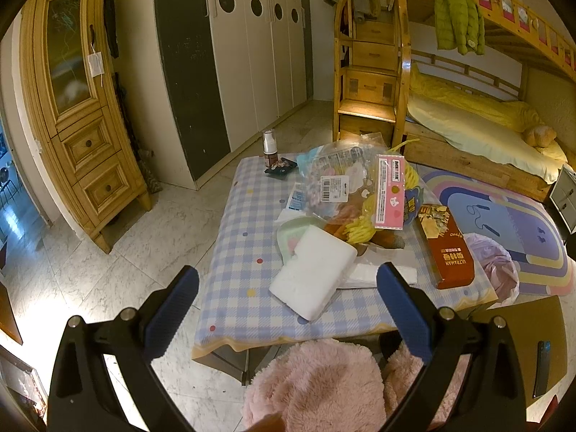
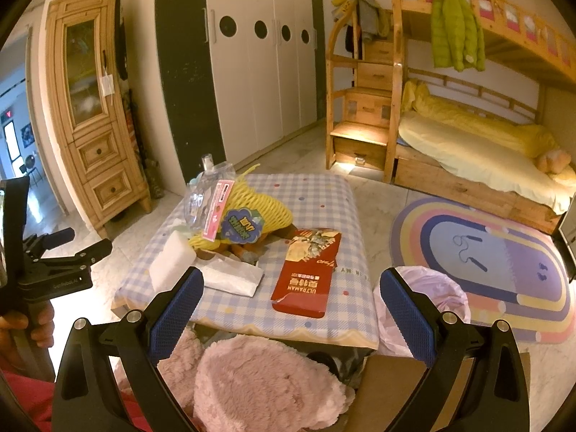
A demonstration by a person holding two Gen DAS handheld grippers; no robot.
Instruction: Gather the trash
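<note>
Trash lies on a low table with a blue checked cloth (image 1: 244, 252) (image 2: 324, 198): a white foam block (image 1: 313, 277) (image 2: 171, 257), white tissue (image 1: 370, 273) (image 2: 230, 277), a red Ultraman box (image 1: 444, 248) (image 2: 307, 273), clear plastic packaging (image 1: 338, 183) (image 2: 205, 198) and yellow foam netting (image 1: 360, 226) (image 2: 259, 205). A bin with a pink bag (image 1: 493, 262) (image 2: 428, 295) stands at the table's right. My left gripper (image 1: 288, 313) is open and empty, held short of the foam block. My right gripper (image 2: 291, 313) is open and empty, held before the red box.
A small bottle (image 1: 269, 145) and a dark wrapper (image 1: 280, 167) sit at the table's far left corner. Pink fluffy slippers (image 1: 316, 385) (image 2: 266, 385) are below the grippers. A rainbow rug (image 2: 486, 255), bunk bed (image 2: 468, 144) and wooden cabinet (image 1: 79, 115) surround the table.
</note>
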